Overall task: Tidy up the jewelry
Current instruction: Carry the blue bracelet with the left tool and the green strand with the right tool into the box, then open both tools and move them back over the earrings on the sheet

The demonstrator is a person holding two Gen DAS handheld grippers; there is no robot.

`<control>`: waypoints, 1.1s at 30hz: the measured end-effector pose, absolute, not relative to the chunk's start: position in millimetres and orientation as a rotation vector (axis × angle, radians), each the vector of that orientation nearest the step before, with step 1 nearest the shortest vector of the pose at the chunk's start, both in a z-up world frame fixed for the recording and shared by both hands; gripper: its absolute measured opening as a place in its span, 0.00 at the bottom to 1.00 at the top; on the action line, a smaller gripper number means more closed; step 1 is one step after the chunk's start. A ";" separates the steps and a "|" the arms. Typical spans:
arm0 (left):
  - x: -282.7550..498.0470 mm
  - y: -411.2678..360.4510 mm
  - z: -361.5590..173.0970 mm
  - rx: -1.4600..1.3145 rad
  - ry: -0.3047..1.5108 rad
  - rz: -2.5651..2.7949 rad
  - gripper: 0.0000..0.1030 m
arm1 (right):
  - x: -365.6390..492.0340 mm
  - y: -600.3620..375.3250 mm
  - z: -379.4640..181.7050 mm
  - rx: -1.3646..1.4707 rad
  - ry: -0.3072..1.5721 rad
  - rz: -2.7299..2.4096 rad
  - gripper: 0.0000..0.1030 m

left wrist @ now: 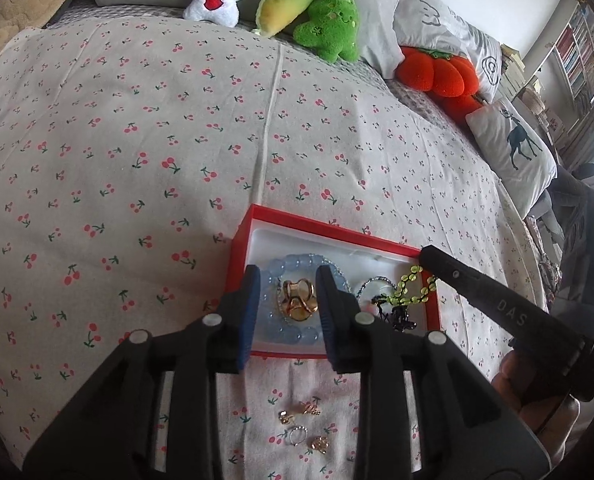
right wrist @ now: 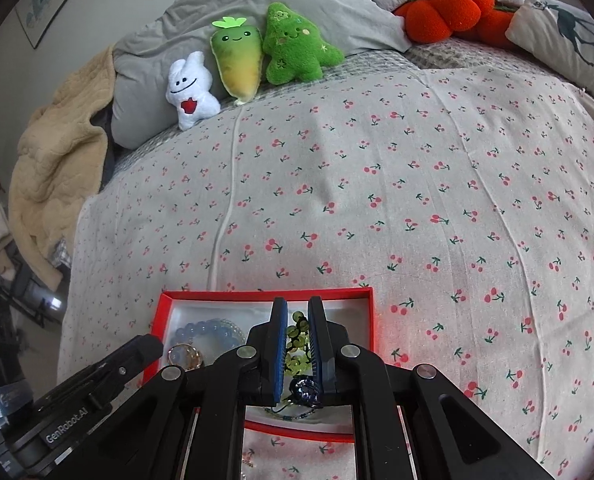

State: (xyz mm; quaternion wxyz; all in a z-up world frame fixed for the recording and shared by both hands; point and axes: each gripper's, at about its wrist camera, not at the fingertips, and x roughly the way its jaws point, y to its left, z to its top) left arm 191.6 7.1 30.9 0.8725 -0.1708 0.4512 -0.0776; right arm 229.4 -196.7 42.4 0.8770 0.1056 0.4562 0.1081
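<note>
Jaws: left gripper (left wrist: pixel 285 312) spread wide above the red box (left wrist: pixel 317 226), gold ring (left wrist: pixel 299 300) between the fingers but untouched; right gripper (right wrist: pixel 297 344) narrowed around the green bead strand (right wrist: pixel 297 334) over the box's right half, can't tell if the pads actually bite it. Judgement: if right is placing the strand, lower until the beads rest beside the blue bead bracelet (left wrist: pixel 293 264) and dark necklace (left wrist: pixel 397 314), then release without dragging; left should go for the loose small rings and earrings (left wrist: pixel 303 426) on the cherry-print bedspread (left wrist: pixel 137 140) near the box's front edge. Pose: both tools pitch down over the box, left from the front, right angled in from the right side.
</note>
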 end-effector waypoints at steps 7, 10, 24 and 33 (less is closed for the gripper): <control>176.8 -3.4 43.7 -0.291 0.934 -0.161 0.62 | 220.4 -200.4 57.0 0.196 0.945 0.216 0.15; 165.7 -6.8 49.0 -0.247 0.925 -0.138 0.74 | 211.6 -204.6 66.8 0.190 0.934 0.223 0.17; 120.8 6.7 21.2 -0.221 1.048 -0.029 0.81 | 156.4 -233.6 78.9 0.105 0.939 0.113 0.60; 93.4 21.1 11.4 -0.165 1.062 -0.006 0.81 | 123.7 -240.0 57.9 0.085 0.993 0.136 0.71</control>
